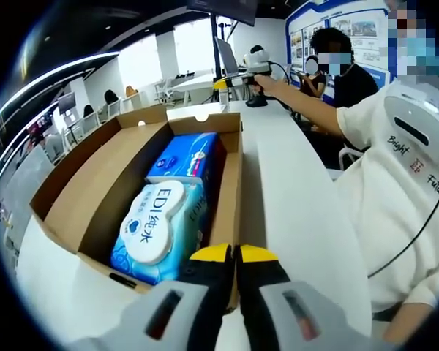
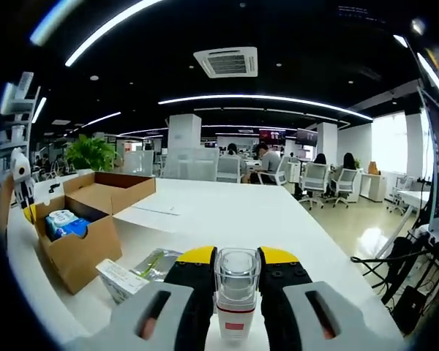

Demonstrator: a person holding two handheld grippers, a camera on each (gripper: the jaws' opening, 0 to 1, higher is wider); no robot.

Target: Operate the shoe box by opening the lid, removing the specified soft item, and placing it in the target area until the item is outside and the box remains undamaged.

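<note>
An open cardboard shoe box (image 1: 88, 183) lies on the white table with its lid folded back. Inside are a blue wet-wipes pack (image 1: 157, 227) with a white flap and a second blue pack (image 1: 186, 157) behind it. My left gripper (image 1: 234, 254) is shut at the box's near right corner; whether it pinches the wall is unclear. In the right gripper view the box (image 2: 80, 248) is far left with the blue packs (image 2: 64, 223) showing and the left gripper (image 2: 22, 186) beside it. My right gripper (image 2: 236, 263) is shut on a small clear-capped bottle (image 2: 236, 292).
A small white carton (image 2: 121, 281) and a green-silver packet (image 2: 157, 263) lie just left of my right gripper. A sheet of paper (image 2: 150, 212) lies mid-table. A person in a white shirt (image 1: 395, 183) sits along the table's edge. Office chairs and desks stand beyond.
</note>
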